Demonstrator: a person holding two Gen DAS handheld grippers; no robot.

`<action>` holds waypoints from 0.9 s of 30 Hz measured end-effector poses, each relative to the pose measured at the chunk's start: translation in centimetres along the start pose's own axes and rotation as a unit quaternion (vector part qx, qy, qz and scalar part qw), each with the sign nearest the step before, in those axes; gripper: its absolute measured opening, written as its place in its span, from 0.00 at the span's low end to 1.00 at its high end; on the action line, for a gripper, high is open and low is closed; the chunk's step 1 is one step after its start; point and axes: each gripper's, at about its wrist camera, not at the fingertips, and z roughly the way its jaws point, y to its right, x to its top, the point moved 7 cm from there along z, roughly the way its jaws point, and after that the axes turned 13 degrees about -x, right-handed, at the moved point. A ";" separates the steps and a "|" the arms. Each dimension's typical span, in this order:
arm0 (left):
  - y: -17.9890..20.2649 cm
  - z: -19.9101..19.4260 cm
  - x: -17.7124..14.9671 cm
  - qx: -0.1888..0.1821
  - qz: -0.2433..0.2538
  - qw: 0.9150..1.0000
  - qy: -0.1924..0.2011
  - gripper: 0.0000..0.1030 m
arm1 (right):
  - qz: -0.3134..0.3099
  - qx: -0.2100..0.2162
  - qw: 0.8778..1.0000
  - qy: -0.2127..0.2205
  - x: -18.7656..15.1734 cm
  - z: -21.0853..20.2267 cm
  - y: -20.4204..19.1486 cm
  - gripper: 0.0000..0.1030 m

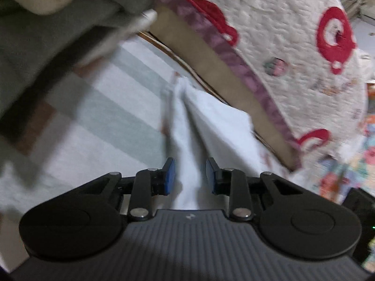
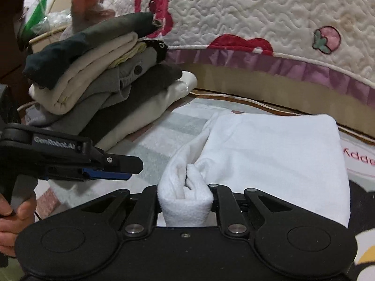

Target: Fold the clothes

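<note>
Lying flat on a pale striped mat: a white fleece garment, folded into a rough rectangle, with its near left corner drawn up into a rumpled roll. Clamped on that roll, at the bottom of the right wrist view, the right hand-held gripper, jaws pressed in from both sides and the fingertips buried in the fabric.

To the left of the garment and apart from it in the same view, the left hand-held gripper, seen side-on, held by a person's hand at the frame edge. In its own view, 2 blue pads standing a little apart, with a white ridge of the garment running up between them; blurred there, yet a sliver of gap visible on each side and no pressing on the cloth to be made out. So: narrowly spread, gripping nothing.

Behind the left hand-held gripper, at the far left of the mat, a stack of folded clothes: dark green on top, then cream, then grey with a button, then a darker grey, with an off-white piece at the bottom. Leaning slightly, upper layers overhanging toward the left.

Along the back, just beyond the garment's far edge, a cream quilt with red motifs, a small strawberry patch and a purple ruffled trim, hanging over a tan band.
</note>
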 end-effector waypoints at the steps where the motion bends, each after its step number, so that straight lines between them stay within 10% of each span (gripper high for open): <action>1: 0.3 0.5 -0.1 -0.020 -0.007 1.000 -0.013 0.27 | 0.004 -0.001 1.000 0.001 0.0 -0.1 0.0 0.14; 10: 0.3 2.1 -1.8 -0.028 -0.028 0.997 -0.060 0.41 | -0.121 0.055 0.989 -0.058 -1.8 -1.6 -0.6 0.33; 12: 0.5 2.4 -2.0 -0.023 -0.018 0.997 -0.070 0.44 | -0.079 0.075 0.993 -0.050 -1.5 -4.4 1.3 0.52; 19: 0.8 3.3 -3.4 -0.014 -0.014 0.994 -0.109 0.53 | -0.064 -0.089 0.991 -0.071 -6.9 -8.8 9.7 0.55; 24: 2.4 3.4 -3.3 -0.040 0.009 0.993 -0.113 0.54 | -0.051 -0.103 0.987 -0.112 -10.6 -8.4 11.1 0.55; 27: 1.6 4.2 -4.3 0.010 0.045 0.992 -0.118 0.52 | -0.046 -0.109 0.986 -0.119 -11.3 -7.9 11.1 0.54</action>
